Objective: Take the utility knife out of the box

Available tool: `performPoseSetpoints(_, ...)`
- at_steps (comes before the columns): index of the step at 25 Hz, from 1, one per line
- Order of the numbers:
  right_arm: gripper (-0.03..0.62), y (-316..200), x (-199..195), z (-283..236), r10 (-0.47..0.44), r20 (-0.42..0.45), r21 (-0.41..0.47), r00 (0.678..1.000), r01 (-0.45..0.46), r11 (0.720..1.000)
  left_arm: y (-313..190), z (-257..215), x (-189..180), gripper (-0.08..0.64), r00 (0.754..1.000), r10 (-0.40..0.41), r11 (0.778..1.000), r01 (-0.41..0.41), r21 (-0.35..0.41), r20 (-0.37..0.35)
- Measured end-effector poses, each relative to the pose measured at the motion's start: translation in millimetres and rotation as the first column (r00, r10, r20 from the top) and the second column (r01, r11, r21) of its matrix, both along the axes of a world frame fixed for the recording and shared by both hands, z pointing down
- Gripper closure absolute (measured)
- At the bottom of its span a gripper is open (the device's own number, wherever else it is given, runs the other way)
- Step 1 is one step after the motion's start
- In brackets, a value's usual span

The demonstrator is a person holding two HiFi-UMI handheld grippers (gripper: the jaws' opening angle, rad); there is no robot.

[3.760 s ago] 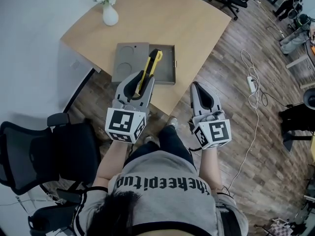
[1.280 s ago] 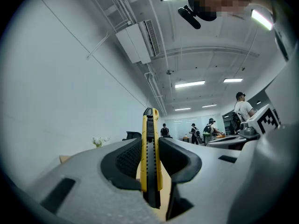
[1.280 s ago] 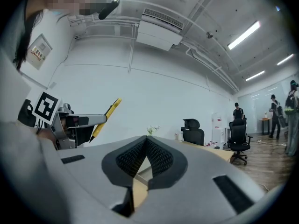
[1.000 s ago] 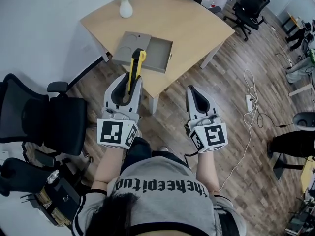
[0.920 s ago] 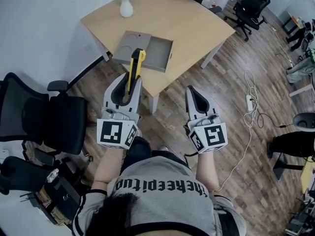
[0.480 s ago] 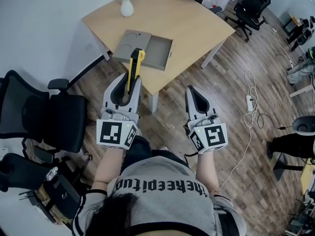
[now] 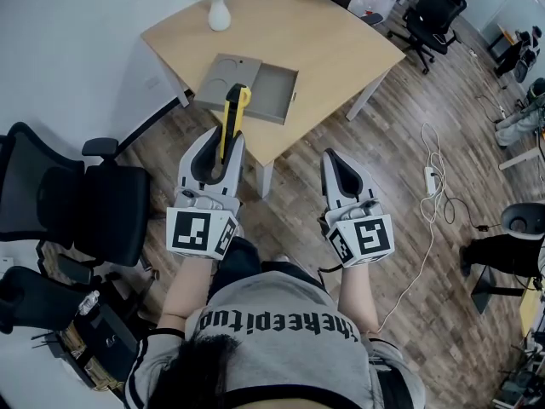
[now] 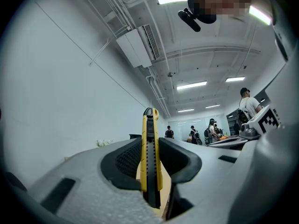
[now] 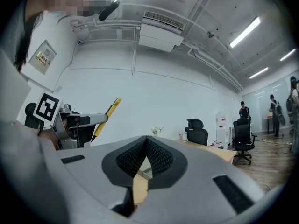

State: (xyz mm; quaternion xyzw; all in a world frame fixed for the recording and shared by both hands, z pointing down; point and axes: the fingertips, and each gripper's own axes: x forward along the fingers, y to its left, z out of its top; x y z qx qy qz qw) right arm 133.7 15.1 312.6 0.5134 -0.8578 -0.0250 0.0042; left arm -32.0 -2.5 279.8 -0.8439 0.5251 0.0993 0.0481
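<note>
A yellow and black utility knife (image 7: 232,119) stands between the pads of my left gripper (image 7: 230,136), its tip poking past the fingertips. In the left gripper view the knife (image 8: 148,125) is upright and clamped in the left gripper (image 8: 150,146). The grey box (image 7: 247,88) lies open on the wooden table (image 7: 324,41), beyond the knife and apart from it. My right gripper (image 7: 330,155) hangs over the floor to the right, shut with nothing in it. The right gripper view shows the right gripper (image 9: 145,140) with its tips touching, and the knife (image 9: 108,113) off to the left.
A white vase with flowers (image 7: 219,14) stands at the table's far corner. Black office chairs (image 7: 77,211) crowd the left side, and another chair (image 7: 430,7) is at the far right. A power strip with cable (image 7: 430,177) lies on the wood floor. People stand far off.
Since the earliest frame both grippers have drawn back from the table, the knife still held in the left one. Over the last second nothing has moved.
</note>
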Motion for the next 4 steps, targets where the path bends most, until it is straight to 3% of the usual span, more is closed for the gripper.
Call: performPoseSetpoints(4,0.587,-0.5,-0.5,-1.8,0.002,0.002,0.003,1.000,-0.002,1.000,-0.4,-0.1,-0.9,0.433,1.000,0.001,1.000,-0.001,-0.004,0.000)
